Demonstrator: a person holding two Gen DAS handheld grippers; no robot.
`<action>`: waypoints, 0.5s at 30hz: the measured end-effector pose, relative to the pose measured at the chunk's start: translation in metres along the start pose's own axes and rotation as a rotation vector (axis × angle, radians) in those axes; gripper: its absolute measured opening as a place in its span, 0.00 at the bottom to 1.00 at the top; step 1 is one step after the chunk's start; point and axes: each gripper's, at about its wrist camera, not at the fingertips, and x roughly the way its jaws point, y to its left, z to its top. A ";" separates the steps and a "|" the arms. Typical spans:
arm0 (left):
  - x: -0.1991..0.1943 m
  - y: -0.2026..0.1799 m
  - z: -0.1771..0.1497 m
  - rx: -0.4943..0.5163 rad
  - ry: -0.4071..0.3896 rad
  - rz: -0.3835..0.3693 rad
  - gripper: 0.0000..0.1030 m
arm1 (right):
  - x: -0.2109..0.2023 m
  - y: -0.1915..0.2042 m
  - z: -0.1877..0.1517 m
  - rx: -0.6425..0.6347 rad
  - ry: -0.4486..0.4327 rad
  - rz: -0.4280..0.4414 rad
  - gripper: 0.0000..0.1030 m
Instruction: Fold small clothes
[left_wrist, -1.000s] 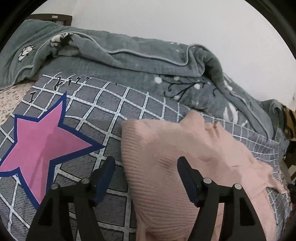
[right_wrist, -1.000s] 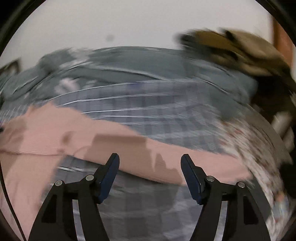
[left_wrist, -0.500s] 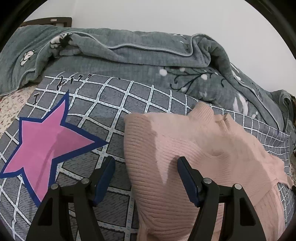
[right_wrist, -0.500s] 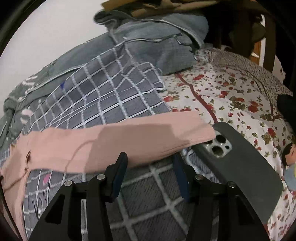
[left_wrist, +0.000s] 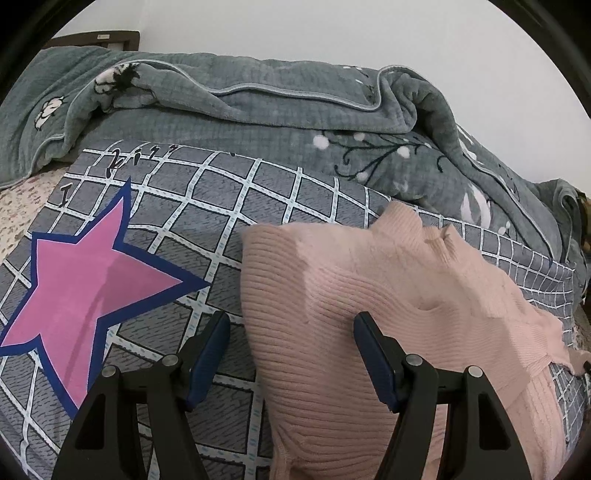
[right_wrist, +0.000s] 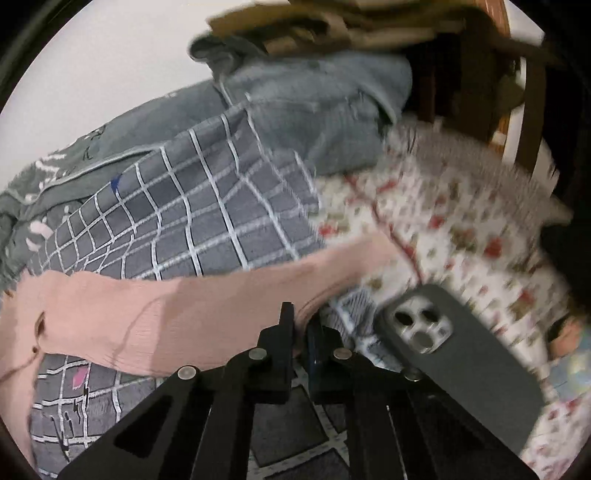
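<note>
Right gripper: its jaws have just been closing and are seen clenched together on the lower edge of the pink sleeve, a fold of the knit being pinched between the pads.
Left gripper: held released, jaws spread wide; the near left edge of the pink sweater is seen between them, and the right finger is seen over the knit; contact with the cloth cannot be told.
Pink sweater: laid flat on the grey checked cover, ribbed body nearest the left camera, neckline farther off; the sleeve is stretched out sideways, its cuff end reaching the flowered sheet.
Phone: a dark-cased phone is laid camera side up on the flowered sheet, just beside the right gripper and near the cuff.
Grey checked cover: spread under the sweater, printed with a pink star outlined in blue, well to the left of the knit.
Green-grey blanket: bunched in folds behind the cover, against a pale wall.
Far right corner: brown cloth and dark wooden furniture are made out, blurred.
</note>
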 end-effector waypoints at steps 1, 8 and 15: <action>-0.001 0.000 0.000 -0.002 -0.003 -0.012 0.66 | -0.008 0.006 0.004 -0.020 -0.023 -0.018 0.06; -0.025 0.009 0.000 -0.057 -0.048 -0.030 0.72 | -0.094 0.113 0.045 -0.192 -0.197 0.046 0.05; -0.074 0.068 -0.022 -0.158 0.002 0.037 0.72 | -0.171 0.292 0.033 -0.369 -0.292 0.294 0.05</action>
